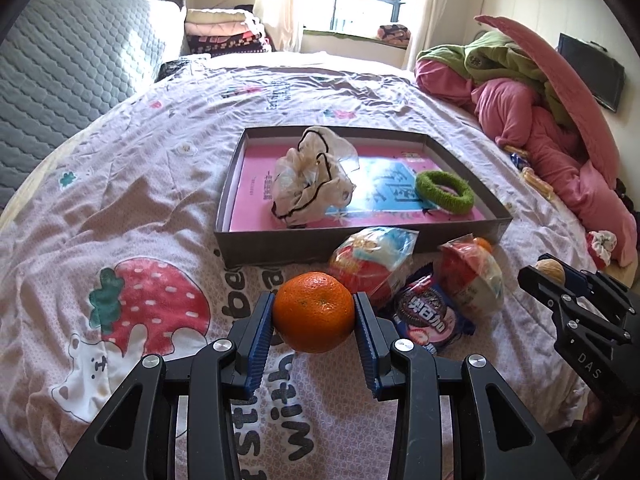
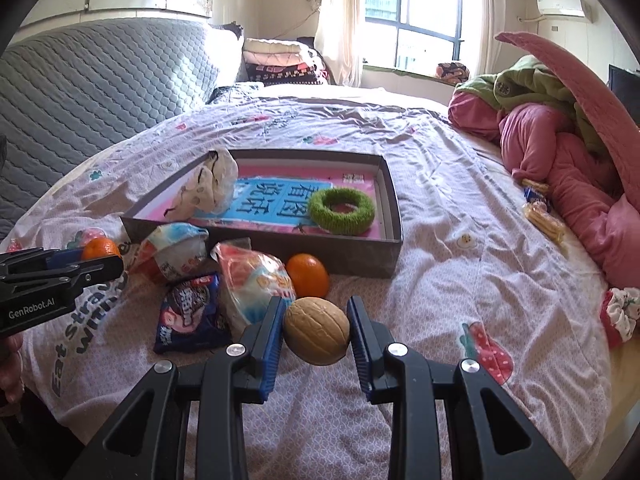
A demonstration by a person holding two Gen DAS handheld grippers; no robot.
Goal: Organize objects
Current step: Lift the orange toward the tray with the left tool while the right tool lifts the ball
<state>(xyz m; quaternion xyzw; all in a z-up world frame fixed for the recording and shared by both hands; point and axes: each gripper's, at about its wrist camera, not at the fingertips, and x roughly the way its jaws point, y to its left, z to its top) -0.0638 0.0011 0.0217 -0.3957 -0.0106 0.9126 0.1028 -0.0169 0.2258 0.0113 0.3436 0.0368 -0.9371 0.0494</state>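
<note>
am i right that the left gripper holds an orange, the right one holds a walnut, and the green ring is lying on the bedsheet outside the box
Not quite. The green ring lies inside the box, as the right wrist view shows. The rest stands: the left gripper holds the orange and the right gripper holds the walnut.

An orange [image 1: 314, 312] and a tan walnut [image 2: 317, 331] hang clear of the bed, each pinched between blue fingers. Near the grey box [image 2: 352, 258], a second orange [image 2: 307, 275], three wrapped snacks [image 2: 252, 280] lie. Inside it: a green ring [image 2: 342, 211] and a cream scrunchie [image 2: 212, 188].
</note>
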